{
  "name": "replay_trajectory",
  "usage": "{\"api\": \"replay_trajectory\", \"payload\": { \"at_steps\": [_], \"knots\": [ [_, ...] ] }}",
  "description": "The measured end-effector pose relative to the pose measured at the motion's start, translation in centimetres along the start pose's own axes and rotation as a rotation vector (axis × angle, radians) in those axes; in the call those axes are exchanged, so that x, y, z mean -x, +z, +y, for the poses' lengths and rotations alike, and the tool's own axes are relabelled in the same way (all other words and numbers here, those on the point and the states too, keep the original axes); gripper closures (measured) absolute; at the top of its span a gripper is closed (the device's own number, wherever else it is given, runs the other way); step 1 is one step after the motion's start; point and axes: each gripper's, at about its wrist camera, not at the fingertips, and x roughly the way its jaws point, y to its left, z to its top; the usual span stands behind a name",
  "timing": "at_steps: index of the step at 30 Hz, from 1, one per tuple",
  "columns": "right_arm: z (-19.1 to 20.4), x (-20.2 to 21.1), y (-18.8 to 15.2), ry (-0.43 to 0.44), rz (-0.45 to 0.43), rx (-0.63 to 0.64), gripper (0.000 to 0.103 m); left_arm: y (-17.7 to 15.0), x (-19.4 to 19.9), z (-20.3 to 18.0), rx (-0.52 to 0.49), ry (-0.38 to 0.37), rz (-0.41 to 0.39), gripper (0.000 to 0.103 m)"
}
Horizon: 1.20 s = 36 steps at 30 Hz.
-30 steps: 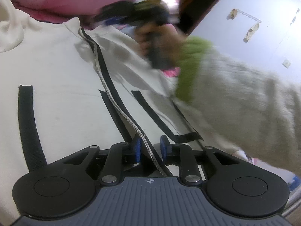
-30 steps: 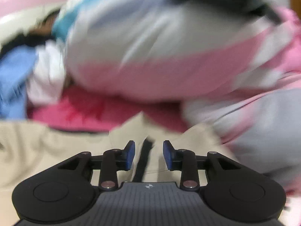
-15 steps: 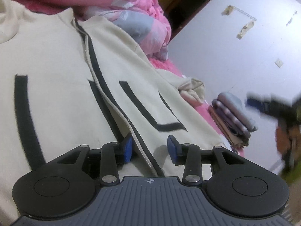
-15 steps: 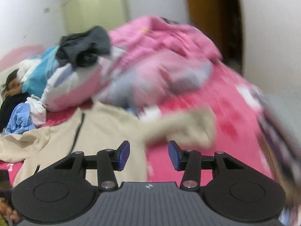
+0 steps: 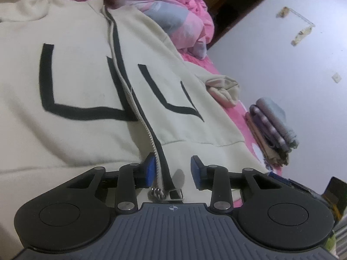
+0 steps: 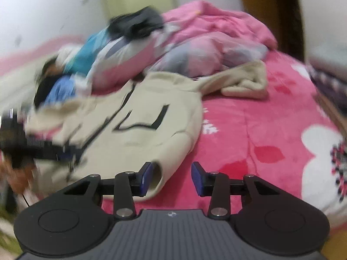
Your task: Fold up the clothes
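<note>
Cream zip-up hoodie (image 5: 82, 91) laid front-up on a bed covered by a pink floral blanket (image 6: 260, 134); black angular stripes mark both chest panels, and a black-edged metal zipper (image 5: 130, 95) runs down the centre to the hem. One sleeve (image 6: 243, 82) extends toward the far side of the bed and lies bunched on the blanket; the near sleeve cuff (image 6: 158, 173) opens toward the right wrist camera at the near edge of the bed.

Left gripper (image 5: 172, 170): jaws wide apart, holding nothing, poised over the hem with the zipper's lower end and its metal pull (image 5: 159, 194) between the blue pads. Whether a pad touches the cloth cannot be told.

Right gripper (image 6: 171, 176): jaws wide apart, holding nothing, just beside the near sleeve cuff; the left pad overlaps the cuff in view, the right pad stands over bare blanket.

Beyond the hoodie, a pink and grey quilt (image 6: 208, 49) and a blurred heap of loose clothing (image 6: 91, 65) occupy the far part of the bed. A stack of folded clothes (image 5: 273, 127) sits at the bed's right edge, next to a pale wall (image 5: 282, 54).
</note>
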Motion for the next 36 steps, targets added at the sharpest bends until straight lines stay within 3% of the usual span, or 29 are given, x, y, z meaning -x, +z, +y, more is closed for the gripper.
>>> {"api": "replay_trajectory", "payload": {
  "at_steps": [3,6,9,12,15,20,23,27,35,36],
  "knots": [
    [1.3,-1.0,-0.7,-0.019,0.009,0.093,0.066,-0.3,0.2,-0.7,0.014,0.014,0.001,0.071],
    [1.8,-2.5,-1.1,-0.096,0.017,0.131,0.080,-0.9,-0.1,-1.4,0.011,0.036,0.013,0.074],
    [1.4,-3.1,-1.5,-0.151,-0.017,0.092,0.087,-1.5,-0.7,-1.8,0.010,0.073,0.023,0.092],
    [1.5,-2.8,-1.9,-0.174,-0.080,0.057,0.101,-1.7,-0.8,-2.1,0.018,0.096,0.018,0.098],
    [1.6,-2.0,-2.3,-0.208,-0.129,0.043,0.101,-1.8,-0.6,-2.4,0.006,0.094,0.032,0.099],
    [0.6,-2.4,-3.4,-0.215,-0.096,-0.012,0.102,-1.9,-0.4,-2.5,-0.031,0.111,0.034,0.099],
    [1.0,-2.2,-3.4,-0.226,-0.116,0.029,0.102,-2.0,-0.4,-2.6,-0.068,0.132,0.036,0.099],
    [-0.3,-3.7,-4.8,-0.213,-0.079,0.015,0.100,-2.1,-0.7,-2.5,-0.090,0.130,0.035,0.099],
    [-0.1,-2.7,-5.2,-0.220,-0.096,0.030,0.088,-1.8,0.1,-2.5,-0.106,0.117,0.025,0.097],
    [-0.2,-2.5,-5.3,-0.225,-0.093,0.028,0.083,-1.9,0.0,-2.4,-0.101,0.120,0.031,0.096]
  ]
}}
